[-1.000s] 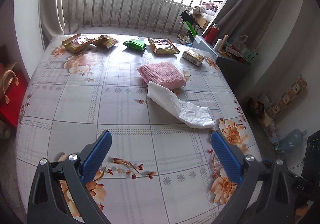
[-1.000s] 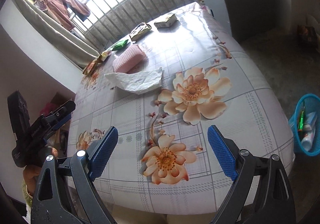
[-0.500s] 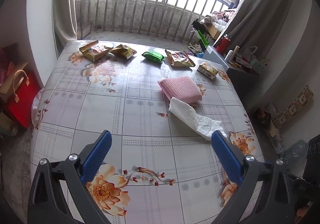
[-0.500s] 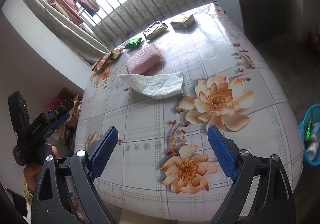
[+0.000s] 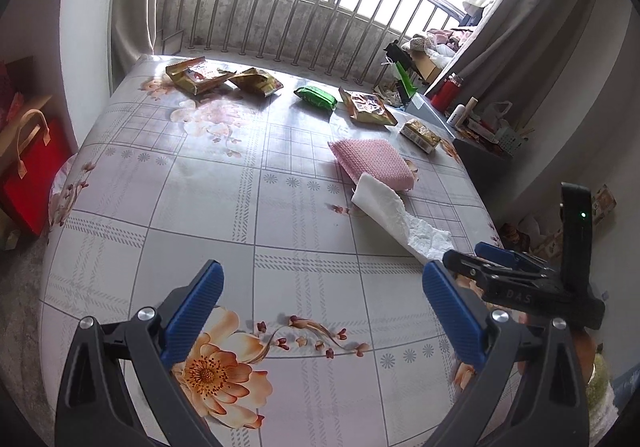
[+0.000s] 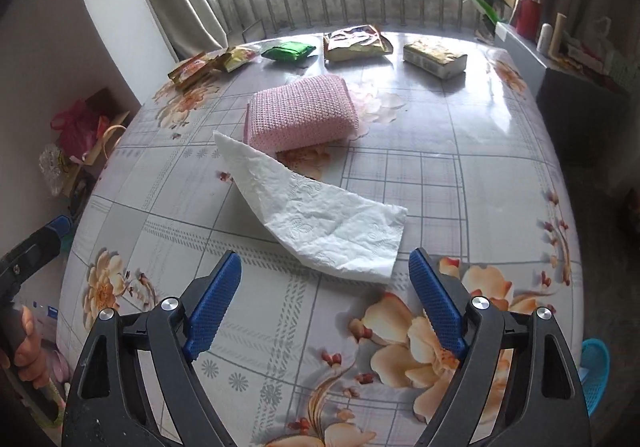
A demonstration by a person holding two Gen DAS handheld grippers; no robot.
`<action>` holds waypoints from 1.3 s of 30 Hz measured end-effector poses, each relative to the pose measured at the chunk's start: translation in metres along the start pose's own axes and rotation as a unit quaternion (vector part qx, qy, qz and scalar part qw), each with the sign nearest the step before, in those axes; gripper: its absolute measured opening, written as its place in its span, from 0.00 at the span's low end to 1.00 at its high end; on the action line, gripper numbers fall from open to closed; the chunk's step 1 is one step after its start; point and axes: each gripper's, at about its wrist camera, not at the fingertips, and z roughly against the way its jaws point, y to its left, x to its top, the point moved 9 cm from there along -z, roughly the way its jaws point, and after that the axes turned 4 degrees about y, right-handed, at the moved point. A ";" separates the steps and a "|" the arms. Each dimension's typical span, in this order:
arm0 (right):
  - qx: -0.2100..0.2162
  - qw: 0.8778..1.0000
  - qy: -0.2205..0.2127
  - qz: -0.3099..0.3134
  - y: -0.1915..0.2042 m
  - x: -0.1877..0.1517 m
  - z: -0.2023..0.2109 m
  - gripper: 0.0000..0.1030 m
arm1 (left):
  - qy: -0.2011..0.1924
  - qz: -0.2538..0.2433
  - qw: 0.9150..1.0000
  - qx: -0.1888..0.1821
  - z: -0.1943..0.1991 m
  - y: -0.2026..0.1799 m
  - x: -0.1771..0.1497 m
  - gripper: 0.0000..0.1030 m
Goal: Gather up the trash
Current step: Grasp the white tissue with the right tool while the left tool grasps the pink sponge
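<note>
A table [image 6: 480, 151] covered with a flowered, checked cloth is seen filling both views, and against the earlier pictures more of its near edge is now taken in by the left wrist view, while the right wrist view has been swung round to face the barred window squarely. The right gripper [image 6: 325, 297], absent from the left wrist view a second ago, is now seen there at the right edge [image 5: 496, 267]. A crumpled white paper towel [image 6: 320, 219], the trash, is seen lying just ahead of the right gripper's blue pads, which are closing with nothing yet between them. A pink knitted pouch [image 6: 300, 115] is seen beyond the towel, touching its far end. Snack packets [image 6: 356, 43] are ranged farther off along the window side. The left gripper [image 5: 320, 301] is held tilted down over bare cloth, its pads spread wide apart and empty.
</note>
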 end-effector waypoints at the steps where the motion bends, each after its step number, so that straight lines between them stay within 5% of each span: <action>1: -0.005 1.000 0.006 0.006 0.003 0.006 -0.012 0.70 | 0.003 0.003 1.000 -0.003 -0.001 0.002 -0.002 0.95; 6: -0.046 0.999 0.013 0.008 0.000 0.018 -0.046 0.56 | 0.005 0.008 1.000 -0.005 -0.002 0.008 0.008 0.95; 13: -0.054 0.999 0.007 -0.008 -0.023 0.002 -0.031 0.14 | -0.009 -0.050 0.998 -0.024 -0.028 -0.029 0.069 0.95; 20: -0.058 0.998 0.018 -0.034 -0.039 -0.036 -0.007 0.07 | 0.029 -0.145 0.989 -0.008 -0.129 -0.079 0.119 0.95; 26: -0.054 0.994 0.030 -0.092 -0.061 -0.091 0.027 0.06 | 0.119 -0.198 0.972 0.034 -0.215 -0.085 0.118 0.95; 31: -0.039 0.992 0.030 -0.120 -0.068 -0.123 0.045 0.06 | 0.126 -0.208 0.969 0.030 -0.229 -0.091 0.124 0.95; 39: -0.018 0.989 0.014 -0.144 -0.064 -0.130 0.049 0.06 | 0.140 -0.209 0.968 0.010 -0.223 -0.096 0.106 0.92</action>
